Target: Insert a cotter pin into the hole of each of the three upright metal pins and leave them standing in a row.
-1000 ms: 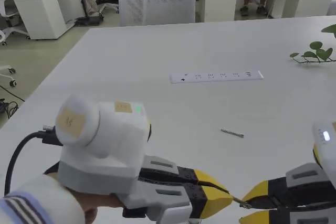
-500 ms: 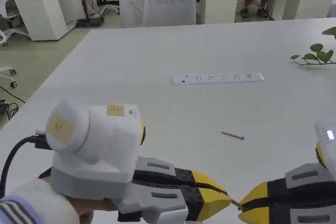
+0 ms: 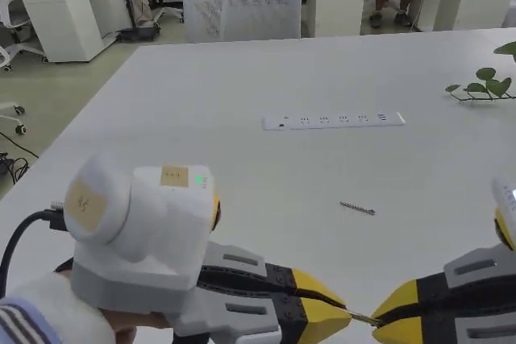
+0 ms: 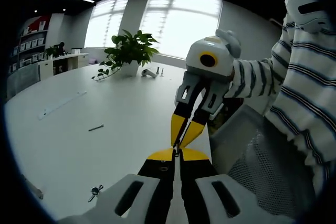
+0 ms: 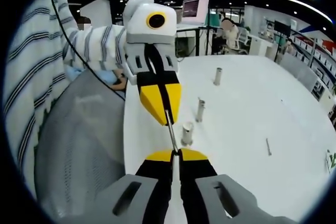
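At the bottom centre of the head view, the left gripper [image 3: 339, 317] and right gripper [image 3: 380, 320] meet tip to tip, both clenched on one thin cotter pin [image 5: 171, 129] spanning between them. Three upright metal pins [image 5: 200, 109] stand in a row at the right gripper view's centre; a second cotter pin [image 3: 356, 208] lies right of centre on the table [image 3: 242, 78]

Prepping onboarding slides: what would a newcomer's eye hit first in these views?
The yellow-tipped left tool and right tool meet tip to tip at the bottom of the head view, with a thin cotter pin pinched between them. Next, three upright metal pins in a row on the white table in the right gripper view.
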### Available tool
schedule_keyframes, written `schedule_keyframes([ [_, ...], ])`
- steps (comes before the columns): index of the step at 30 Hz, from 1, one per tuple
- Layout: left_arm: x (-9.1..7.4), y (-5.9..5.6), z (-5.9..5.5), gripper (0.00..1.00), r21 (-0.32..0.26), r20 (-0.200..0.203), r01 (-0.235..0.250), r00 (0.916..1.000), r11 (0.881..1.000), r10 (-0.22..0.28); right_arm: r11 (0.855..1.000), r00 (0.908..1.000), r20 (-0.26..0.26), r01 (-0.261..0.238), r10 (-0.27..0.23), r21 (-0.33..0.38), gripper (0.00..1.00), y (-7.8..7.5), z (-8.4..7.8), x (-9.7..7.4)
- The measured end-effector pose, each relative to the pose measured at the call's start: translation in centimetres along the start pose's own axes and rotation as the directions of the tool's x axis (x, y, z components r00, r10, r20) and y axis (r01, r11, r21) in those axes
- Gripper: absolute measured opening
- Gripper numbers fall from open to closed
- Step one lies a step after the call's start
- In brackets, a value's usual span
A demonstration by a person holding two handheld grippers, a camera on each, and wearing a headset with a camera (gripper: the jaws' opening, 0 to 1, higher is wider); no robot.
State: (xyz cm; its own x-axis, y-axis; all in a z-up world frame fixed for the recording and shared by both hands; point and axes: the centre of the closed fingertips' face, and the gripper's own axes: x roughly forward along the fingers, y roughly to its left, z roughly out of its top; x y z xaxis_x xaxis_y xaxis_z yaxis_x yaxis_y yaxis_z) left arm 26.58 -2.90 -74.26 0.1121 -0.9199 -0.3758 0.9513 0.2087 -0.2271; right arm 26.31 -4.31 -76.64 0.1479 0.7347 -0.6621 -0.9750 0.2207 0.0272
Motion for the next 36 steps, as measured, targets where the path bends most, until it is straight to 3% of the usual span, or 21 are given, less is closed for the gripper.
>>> schedule_keyframes([
  [11,0.2,-0.3,-1.1,0.01,0.053,-0.046,0.024,0.9987,0.998,-0.022,0.997,0.9982,-0.034,-0.051,0.050,-0.050,0.03,0.8,0.2,-0.5],
  [16,0.3,-0.5,-1.1,0.01,0.066,-0.043,0.029,0.9988,0.997,-0.026,0.995,0.9965,-0.056,-0.066,0.062,-0.074,0.03,1.0,0.2,-0.8],
  [19,0.4,-0.5,-1.5,0.00,0.085,-0.067,0.033,0.9974,0.996,-0.027,0.993,0.9953,-0.060,-0.081,0.076,-0.083,0.03,1.3,0.3,-1.0],
  [36,0.5,-0.9,-1.6,0.00,0.106,-0.072,0.055,0.9963,0.993,-0.048,0.989,0.9906,-0.091,-0.111,0.102,-0.097,0.03,1.3,-0.1,-1.0],
])
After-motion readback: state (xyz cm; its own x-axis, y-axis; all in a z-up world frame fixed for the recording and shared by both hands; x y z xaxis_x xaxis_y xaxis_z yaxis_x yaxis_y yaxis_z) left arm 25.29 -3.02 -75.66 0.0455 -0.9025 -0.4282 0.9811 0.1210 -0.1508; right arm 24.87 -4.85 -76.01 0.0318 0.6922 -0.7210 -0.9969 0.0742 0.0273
